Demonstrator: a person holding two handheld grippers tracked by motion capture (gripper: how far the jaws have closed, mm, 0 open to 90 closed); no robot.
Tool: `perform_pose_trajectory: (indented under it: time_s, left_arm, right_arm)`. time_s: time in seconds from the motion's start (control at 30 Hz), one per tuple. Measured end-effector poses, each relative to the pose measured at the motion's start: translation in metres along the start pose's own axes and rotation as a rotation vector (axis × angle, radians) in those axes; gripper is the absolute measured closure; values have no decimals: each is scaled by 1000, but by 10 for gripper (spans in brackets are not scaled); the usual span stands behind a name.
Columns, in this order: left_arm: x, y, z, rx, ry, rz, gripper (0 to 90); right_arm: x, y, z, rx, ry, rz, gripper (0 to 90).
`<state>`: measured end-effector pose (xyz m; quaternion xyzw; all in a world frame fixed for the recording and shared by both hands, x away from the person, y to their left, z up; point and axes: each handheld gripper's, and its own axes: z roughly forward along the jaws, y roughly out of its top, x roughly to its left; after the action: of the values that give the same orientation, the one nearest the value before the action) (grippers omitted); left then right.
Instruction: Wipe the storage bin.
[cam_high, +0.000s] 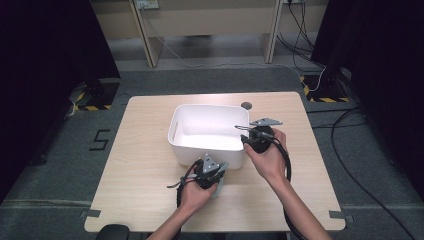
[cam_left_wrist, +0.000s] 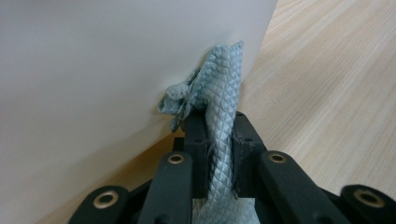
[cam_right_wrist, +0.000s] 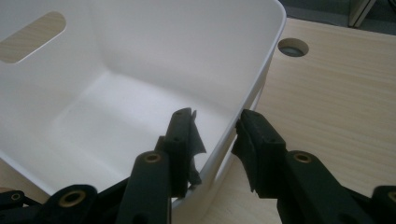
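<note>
Left gripper (cam_left_wrist: 219, 140) clamps pale blue quilted cloth (cam_left_wrist: 222, 100) against white plastic bin (cam_high: 186, 142) outer wall; right gripper (cam_right_wrist: 215, 135) jaws apart, straddling bin's rim.

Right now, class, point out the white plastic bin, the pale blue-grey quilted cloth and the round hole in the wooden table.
White plastic bin (cam_high: 176, 130): high view, left wall.
Pale blue-grey quilted cloth (cam_left_wrist: 222, 93): left gripper view, upper fold.
Round hole (cam_right_wrist: 293, 47): right gripper view, its centre.

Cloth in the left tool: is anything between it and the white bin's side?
Nothing visible. The left tool is shut on the cloth, whose bunched end already lies against the white bin outer wall.
</note>
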<state>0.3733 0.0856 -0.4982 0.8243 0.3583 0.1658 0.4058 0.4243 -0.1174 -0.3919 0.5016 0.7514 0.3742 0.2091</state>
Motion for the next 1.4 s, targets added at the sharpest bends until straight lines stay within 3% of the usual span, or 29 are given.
perform_pose_trajectory:
  time_s: [0.4, 1.0, 1.4]
  left_arm:
    - [0, 1, 1, 5, -4, -2, 797]
    - [-7, 6, 7, 3, -16, 3, 797]
    - [-11, 13, 6, -24, -29, -10, 799]
  right_arm:
    - [-1, 1, -4, 21, 29, 26, 658]
    - [-1, 1, -4, 14, 28, 25, 659]
    - [-1, 1, -3, 13, 25, 23, 663]
